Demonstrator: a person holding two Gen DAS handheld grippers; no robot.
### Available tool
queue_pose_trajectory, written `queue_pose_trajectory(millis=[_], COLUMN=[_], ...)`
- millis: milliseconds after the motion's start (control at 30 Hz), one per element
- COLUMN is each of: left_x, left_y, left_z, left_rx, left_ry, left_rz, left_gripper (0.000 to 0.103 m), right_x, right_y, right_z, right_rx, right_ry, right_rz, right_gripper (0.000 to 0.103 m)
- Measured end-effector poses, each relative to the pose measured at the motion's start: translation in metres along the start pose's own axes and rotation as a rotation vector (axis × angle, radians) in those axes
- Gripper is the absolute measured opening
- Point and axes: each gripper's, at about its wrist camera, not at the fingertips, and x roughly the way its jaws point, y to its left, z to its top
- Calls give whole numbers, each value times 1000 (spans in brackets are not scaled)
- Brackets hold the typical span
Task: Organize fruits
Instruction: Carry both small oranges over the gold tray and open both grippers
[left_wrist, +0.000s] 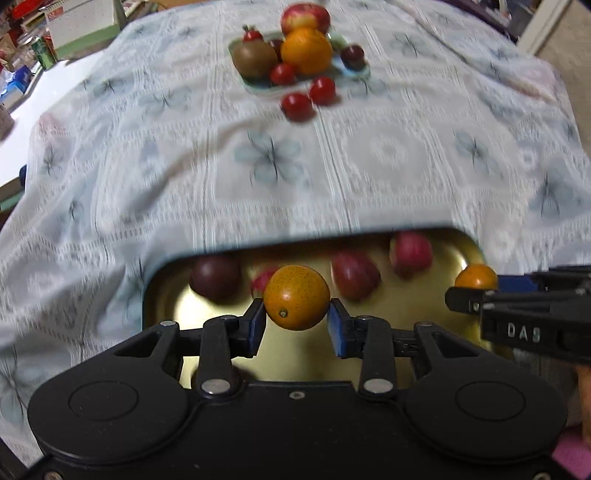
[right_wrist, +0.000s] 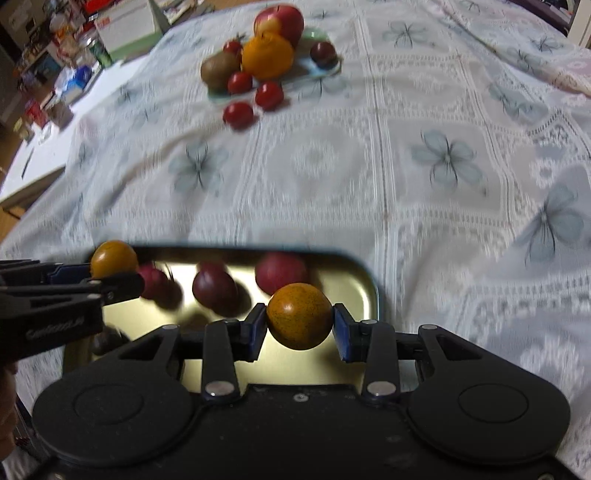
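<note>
Two orange fruits, one (left_wrist: 296, 297) pinched in left claw (left_wrist: 296, 325), other (right_wrist: 299, 321) in right claw (right_wrist: 300, 328)

a table under a white cloth (right_wrist: 369, 166) with blue flowers holds it all; a gold tray (right_wrist: 369, 291) lies at the near edge; a small green plate (left_wrist: 258, 86) lies far back; two red tomatoes (left_wrist: 297, 106) sit on the cloth beside it.

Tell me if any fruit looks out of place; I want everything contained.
Two cherry tomatoes lie loose on the tablecloth, just off the pale green plate piled with the other fruit, as if spilled.
</note>
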Motion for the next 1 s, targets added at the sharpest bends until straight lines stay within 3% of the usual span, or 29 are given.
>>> queue_pose_trajectory(millis=[233,433,1000], left_x=[4,3,-2], left_y=[-7,-12,-13], left_z=[-31,-44,-51], left_rx=[21,48,55], left_ry=[53,31,27], left_rz=[-24,8,3], left_gripper=[45,45,45], right_x=[12,15,21], right_y=[-2,0,-2], right_z=[-24,-29,-26], right_rx=[13,7,20], right_ry=[98,101,127], right_rz=[-12,-19,-28], right_gripper=[38,39,41])
